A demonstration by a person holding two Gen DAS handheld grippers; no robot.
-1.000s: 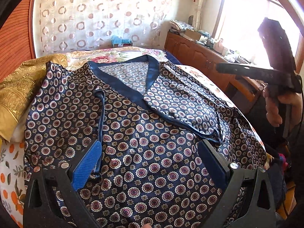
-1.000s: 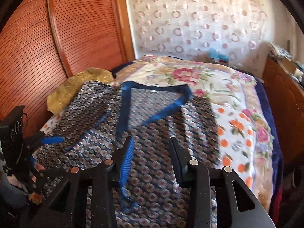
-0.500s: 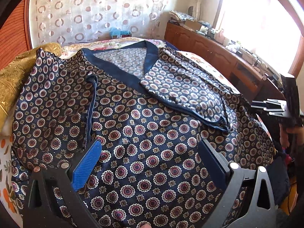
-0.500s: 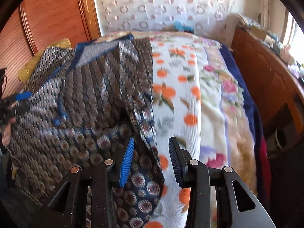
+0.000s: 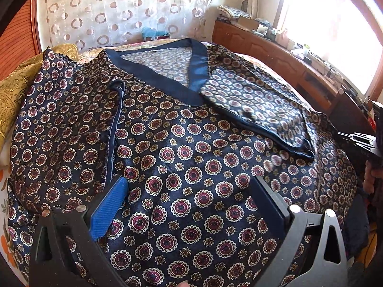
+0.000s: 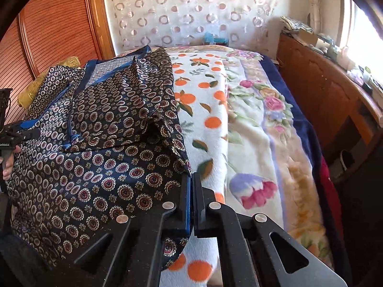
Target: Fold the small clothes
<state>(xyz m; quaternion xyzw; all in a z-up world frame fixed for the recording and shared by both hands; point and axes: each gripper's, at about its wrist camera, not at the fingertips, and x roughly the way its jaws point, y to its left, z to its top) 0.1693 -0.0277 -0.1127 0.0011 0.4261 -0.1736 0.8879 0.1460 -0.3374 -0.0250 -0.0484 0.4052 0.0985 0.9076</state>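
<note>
Right gripper (image 6: 191,181): jaws have just closed, pinching the shirt's right edge near the hem.
Left gripper (image 5: 189,191): jaws spread wide over the shirt's lower front, nothing between the pads.
Shirt (image 5: 182,143): navy medallion print, spread on the blanket, one sleeve folded inward.
Blanket (image 6: 241,124): floral, covers the bed.
Curtain (image 6: 191,12): ring-patterned, behind.

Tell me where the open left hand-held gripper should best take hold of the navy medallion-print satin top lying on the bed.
Probably the left side edge of the navy medallion-print satin top, at the hem corner beside the left hand-held gripper, coming in from the outer left. The middle lies flat with nothing to pinch, and the right hand-held gripper is already shut on the opposite edge.
</note>
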